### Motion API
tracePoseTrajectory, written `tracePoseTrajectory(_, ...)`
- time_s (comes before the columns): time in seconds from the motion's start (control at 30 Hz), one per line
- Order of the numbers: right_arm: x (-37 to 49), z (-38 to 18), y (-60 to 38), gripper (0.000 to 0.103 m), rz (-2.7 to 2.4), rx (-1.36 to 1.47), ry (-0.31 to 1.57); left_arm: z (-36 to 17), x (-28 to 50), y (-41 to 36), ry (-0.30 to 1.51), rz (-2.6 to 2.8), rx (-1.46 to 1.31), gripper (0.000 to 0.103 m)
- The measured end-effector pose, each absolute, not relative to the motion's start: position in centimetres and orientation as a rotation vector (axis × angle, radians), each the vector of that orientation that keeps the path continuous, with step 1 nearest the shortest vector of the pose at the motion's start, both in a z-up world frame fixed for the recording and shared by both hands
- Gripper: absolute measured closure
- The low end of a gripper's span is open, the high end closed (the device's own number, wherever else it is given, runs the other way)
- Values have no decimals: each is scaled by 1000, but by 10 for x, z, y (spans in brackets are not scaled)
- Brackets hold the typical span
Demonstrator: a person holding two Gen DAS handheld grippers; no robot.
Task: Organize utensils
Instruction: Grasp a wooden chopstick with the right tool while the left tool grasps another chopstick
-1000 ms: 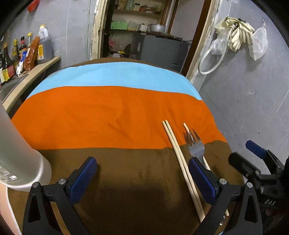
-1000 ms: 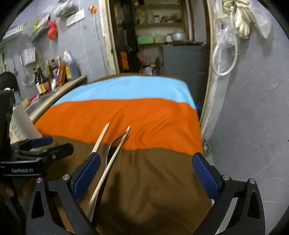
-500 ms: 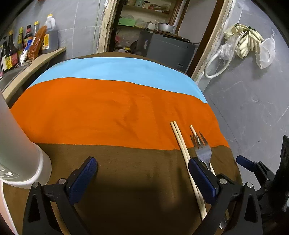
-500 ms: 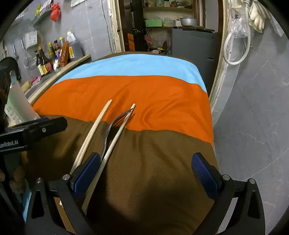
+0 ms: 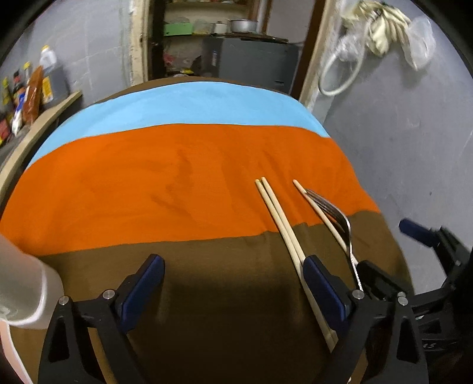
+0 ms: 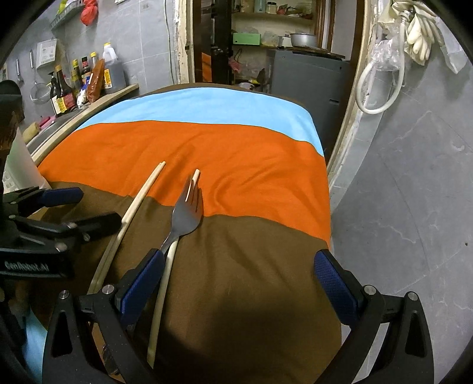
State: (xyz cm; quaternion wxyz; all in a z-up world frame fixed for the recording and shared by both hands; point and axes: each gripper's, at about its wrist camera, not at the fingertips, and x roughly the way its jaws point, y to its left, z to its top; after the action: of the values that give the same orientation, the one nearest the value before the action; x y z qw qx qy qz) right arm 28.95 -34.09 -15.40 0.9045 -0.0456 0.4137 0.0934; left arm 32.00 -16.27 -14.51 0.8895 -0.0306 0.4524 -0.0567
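Chopsticks, three pale wooden ones [image 5: 282, 224], are lying with one silver metal fork [image 6: 186, 214] at the striped cloth's [image 5: 147, 183] four o'clock. Left gripper [image 5: 233, 283], just narrowing, and right gripper [image 6: 239, 280] are gaping, holding nothing. Only the right view is showing the fork face-on.

Fork [image 6: 186, 214] atop single chopstick [image 6: 165, 271] on cloth [image 6: 236, 165]

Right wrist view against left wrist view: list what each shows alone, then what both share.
Only the right wrist view shows the strainer hanging on the wall and a red bag above the bottles.

Only the left wrist view shows the white container's rounded base at the cloth's left edge.

Both show the striped cloth, the paired chopsticks, the single chopstick under the fork, the bottles and the hose.
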Motion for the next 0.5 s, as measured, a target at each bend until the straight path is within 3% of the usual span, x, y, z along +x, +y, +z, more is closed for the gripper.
tracePoseTrajectory(0.5,294,-156,-339,4,198,-120,866,-146,320,-161,951,-103,-32,13)
